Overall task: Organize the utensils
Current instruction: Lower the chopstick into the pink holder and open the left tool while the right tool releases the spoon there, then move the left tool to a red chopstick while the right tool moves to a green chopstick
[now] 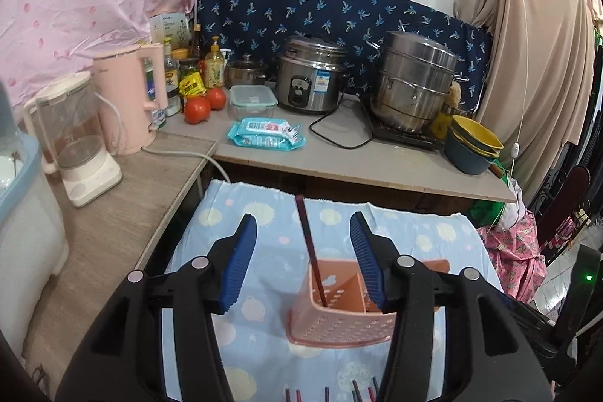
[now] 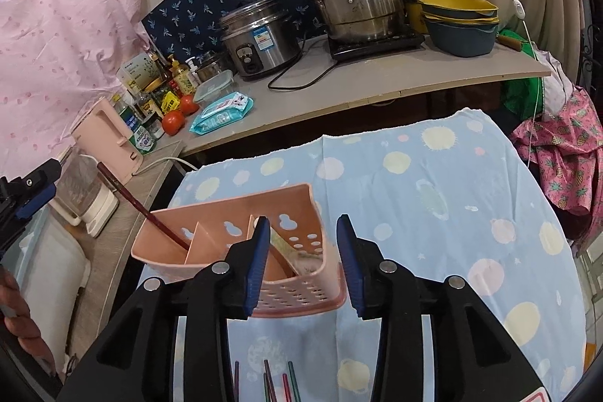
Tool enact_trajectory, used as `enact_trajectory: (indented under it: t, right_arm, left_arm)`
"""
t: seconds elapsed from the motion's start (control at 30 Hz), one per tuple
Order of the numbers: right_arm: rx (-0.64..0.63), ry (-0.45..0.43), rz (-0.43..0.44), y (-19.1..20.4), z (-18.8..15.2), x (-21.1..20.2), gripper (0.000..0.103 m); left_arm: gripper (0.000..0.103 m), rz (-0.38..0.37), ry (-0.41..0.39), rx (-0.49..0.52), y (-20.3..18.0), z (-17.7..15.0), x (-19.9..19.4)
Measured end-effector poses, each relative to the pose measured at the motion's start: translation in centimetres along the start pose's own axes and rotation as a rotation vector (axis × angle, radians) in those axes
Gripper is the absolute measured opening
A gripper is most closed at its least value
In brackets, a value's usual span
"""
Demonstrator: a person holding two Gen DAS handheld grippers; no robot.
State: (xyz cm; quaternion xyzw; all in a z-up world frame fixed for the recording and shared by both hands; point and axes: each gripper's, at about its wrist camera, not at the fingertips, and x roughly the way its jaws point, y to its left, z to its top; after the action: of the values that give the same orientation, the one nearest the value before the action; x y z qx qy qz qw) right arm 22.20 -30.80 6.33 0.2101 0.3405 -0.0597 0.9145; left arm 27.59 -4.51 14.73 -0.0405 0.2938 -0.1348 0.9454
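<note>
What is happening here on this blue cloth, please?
A person is sorting chopsticks into a pink utensil holder that stands on the blue patterned cloth. One dark red chopstick already leans in the holder's left compartment. More chopsticks lie on the cloth near the bottom edge. The left tool and the right tool are both open and hold nothing.

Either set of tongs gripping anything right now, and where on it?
Nothing is held. The left tongs and right tongs are both open and empty. One dark red chopstick already stands in the pink utensil holder, untouched.
</note>
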Motion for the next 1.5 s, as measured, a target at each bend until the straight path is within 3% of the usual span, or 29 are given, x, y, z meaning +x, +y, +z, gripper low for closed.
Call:
enact_trajectory:
  t: [0.33,0.73,1.03,1.27,1.5]
  right_arm:
    - [-0.030,0.048,-0.039,-0.8,-6.3,-4.2,0.037]
    - [-0.079,0.173,-0.097,-2.1,-17.2,-7.5,0.037]
    - [-0.147,0.245,-0.093,-1.6,-24.0,-8.7,0.036]
    - [-0.155,0.270,-0.080,-1.6,-26.4,-8.6,0.028]
    - [-0.176,0.286,-0.053,-1.5,-27.0,-8.0,0.016]
  left_arm:
    - [0.053,0.020,0.078,-0.012,1.7,-5.9,-3.2]
    - [0.053,0.037,0.268,-0.001,3.2,-16.7,-5.4]
    - [0.053,0.038,0.401,0.017,3.3,-24.8,-6.5]
    - [0.053,0.035,0.449,0.044,2.6,-28.3,-7.1]
    - [0.053,0.035,0.464,0.067,1.4,-29.6,-7.3]
